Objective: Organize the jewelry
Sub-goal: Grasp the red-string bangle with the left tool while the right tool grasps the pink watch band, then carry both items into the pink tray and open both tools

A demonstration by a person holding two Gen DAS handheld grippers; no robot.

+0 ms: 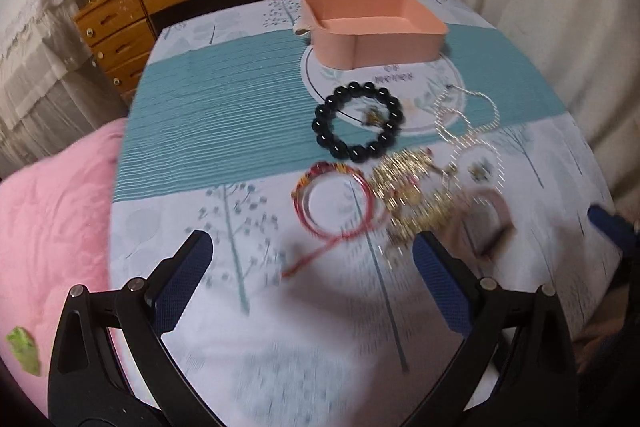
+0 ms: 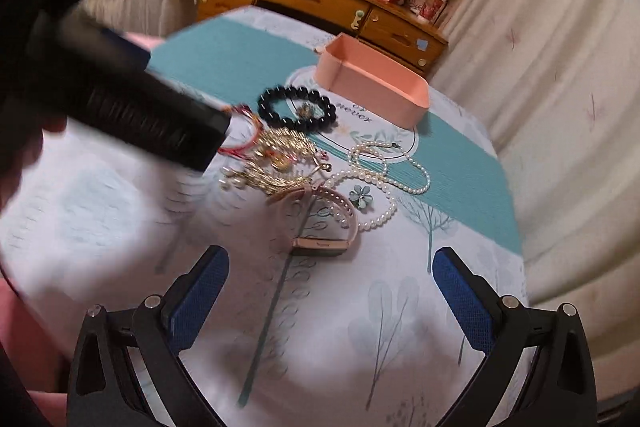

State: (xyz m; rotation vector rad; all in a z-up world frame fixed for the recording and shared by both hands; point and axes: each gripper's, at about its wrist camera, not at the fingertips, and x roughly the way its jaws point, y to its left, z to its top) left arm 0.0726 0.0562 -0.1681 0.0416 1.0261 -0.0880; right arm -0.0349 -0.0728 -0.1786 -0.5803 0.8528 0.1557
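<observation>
Your left gripper (image 1: 312, 259) is wide open and holds nothing; it hangs above the tablecloth (image 1: 224, 99). The red string bracelet (image 1: 336, 205) lies just ahead of it, between the lines of the two fingers but not touching them. The gold jewelry pile (image 1: 412, 191) is near the right finger, and the black bead bracelet (image 1: 358, 123) lies farther ahead. The pink box (image 1: 376, 27) stands behind all of them, at the far side of the table.

Your right gripper (image 2: 330, 269) is also spread open and empty. The pink watch (image 2: 320, 227) lies directly in front of it, close to the gap between the fingers. The pearl necklace (image 2: 384, 179) and a small flower brooch (image 2: 361, 195) lie just beyond the watch, a little to the right.
</observation>
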